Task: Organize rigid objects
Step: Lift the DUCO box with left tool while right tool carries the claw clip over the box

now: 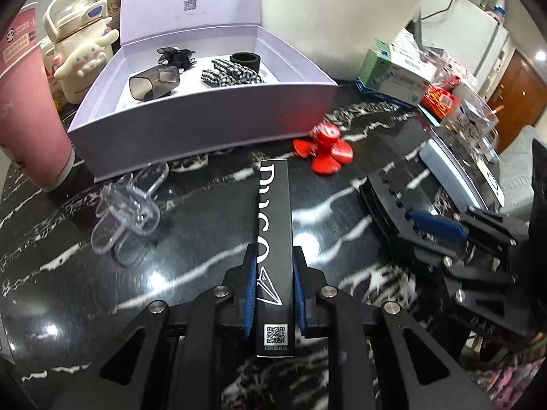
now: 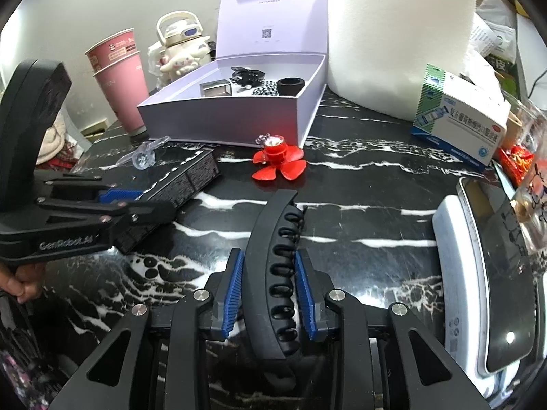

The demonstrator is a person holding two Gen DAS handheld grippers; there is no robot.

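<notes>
My left gripper is shut on a long black box with white lettering and a QR code, its blue pads pressing both long sides. The box lies on the black marble table. In the right wrist view the same gripper and black box show at the left. My right gripper is shut on a curved black hair claw that lies lengthwise between its pads. An open lavender box behind holds several hair accessories. A red flower clip and a clear hair claw lie in front of it.
Stacked pink cups and a white cartoon bottle stand left of the lavender box. A white foam block and a medicine carton sit at the back right. A white device lies at the right edge.
</notes>
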